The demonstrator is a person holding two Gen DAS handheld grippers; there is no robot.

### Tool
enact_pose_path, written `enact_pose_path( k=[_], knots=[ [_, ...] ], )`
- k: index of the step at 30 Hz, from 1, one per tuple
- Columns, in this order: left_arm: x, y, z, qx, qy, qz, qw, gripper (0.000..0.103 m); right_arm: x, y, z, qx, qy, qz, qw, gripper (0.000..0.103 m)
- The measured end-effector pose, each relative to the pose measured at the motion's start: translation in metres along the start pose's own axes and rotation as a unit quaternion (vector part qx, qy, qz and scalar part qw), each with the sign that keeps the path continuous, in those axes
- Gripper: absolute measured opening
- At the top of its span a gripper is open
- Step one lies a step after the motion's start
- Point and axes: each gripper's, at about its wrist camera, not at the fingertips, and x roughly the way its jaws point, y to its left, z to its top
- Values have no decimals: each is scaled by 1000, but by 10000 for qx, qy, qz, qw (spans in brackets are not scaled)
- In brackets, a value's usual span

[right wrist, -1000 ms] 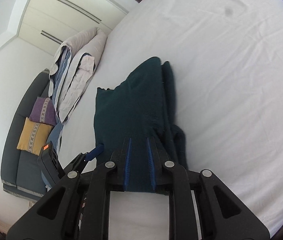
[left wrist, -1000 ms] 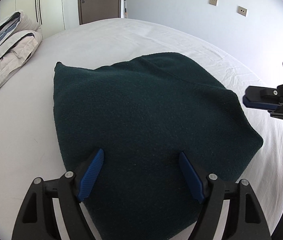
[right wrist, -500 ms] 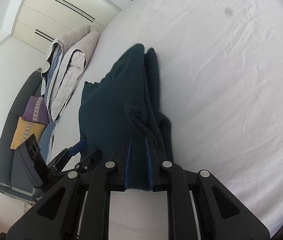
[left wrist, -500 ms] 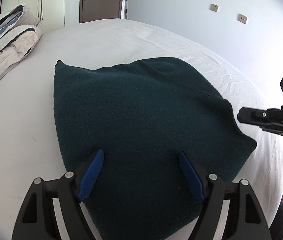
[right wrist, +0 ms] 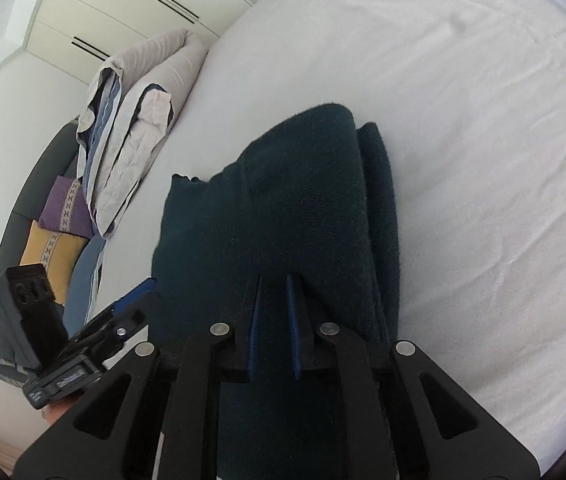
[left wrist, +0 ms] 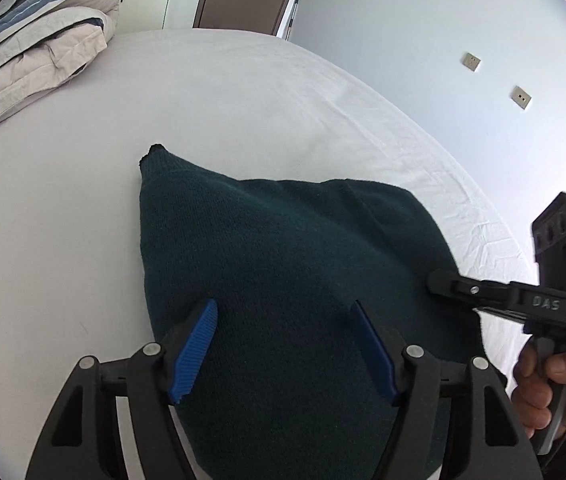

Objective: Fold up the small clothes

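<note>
The dark green knitted garment lies on the white bed sheet, and everything below is placed relative to this garment. The right gripper is pressed together on a fold of its near edge, with the cloth pinched between the two blue pads (a doubled layer hangs just to the right of them). The left gripper stands above the near part of the garment with its jaws spread and closing; the cloth lies under them, but the pads do not press it. Beyond the garment, at the far left, is a folded grey and blue duvet. No container is visible in either view. Right of the garment, a hand grips the handle of the right gripper.
</note>
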Motion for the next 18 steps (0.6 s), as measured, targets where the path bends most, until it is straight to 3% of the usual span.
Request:
enact_pose_path(
  k=[4, 10, 13, 16, 18],
  knots=[
    [3, -5, -6, 111, -94, 64, 9999, 73, -9, 19, 23, -364, -106, 1, 9993, 14],
    [9, -4, -4, 188, 11, 80, 9998, 75, 49, 13, 64, -3, 310, -184, 9994, 17],
    [13, 1, -3, 99, 23, -28, 9999, 75, 59, -8, 76, 295, 46, 239, 9993, 15],
    [15, 1, -4, 128, -24, -44, 9999, 76, 57, -29, 82, 587, -217, 424, 9971, 12],
    [15, 0, -5, 185, -60, -19, 9998, 76, 47, -39, 81, 751, -457, 332, 9956, 12]
  ],
)
